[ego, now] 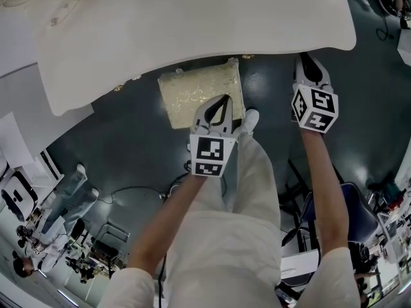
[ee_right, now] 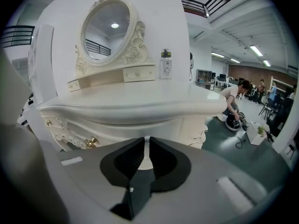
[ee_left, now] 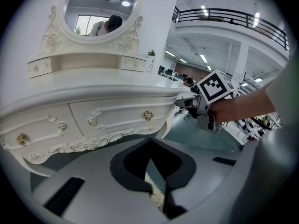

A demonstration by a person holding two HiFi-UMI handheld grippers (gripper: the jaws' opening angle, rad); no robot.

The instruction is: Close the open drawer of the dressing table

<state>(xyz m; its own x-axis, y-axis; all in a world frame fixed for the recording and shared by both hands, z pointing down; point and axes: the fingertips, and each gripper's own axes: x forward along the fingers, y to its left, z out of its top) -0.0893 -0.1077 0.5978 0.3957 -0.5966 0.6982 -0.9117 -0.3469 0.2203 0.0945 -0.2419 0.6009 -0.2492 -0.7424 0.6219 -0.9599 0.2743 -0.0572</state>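
While we stand at the table (ego: pixel 192 31), both grippers are held out over our legs toward its front. Our left gripper (ego: pixel 224 100) hangs above the stool (ego: pixel 186 92), which stands on the floor at the table's front edge. This gripper is clear of the table, its fingertips meet, and nothing sits between them. Our right gripper (ego: pixel 306 59) is further to the right, with its tips just at the rim of the top near the right corner. Its pads are drawn together to a thin slit through which white shows, and we cannot tell whether they touch the table. In the left gripper view the drawer (ee_left: pixel 119 120) with two gold knobs (ee_left: pixel 148 115) sits under the top, straight ahead of the left jaws. Its front looks level with the fronts beside it. An oval mirror (ee_right: pixel 105 29) stands at the back of the table, with a small bottle (ee_right: pixel 166 64) just beside it on the right.
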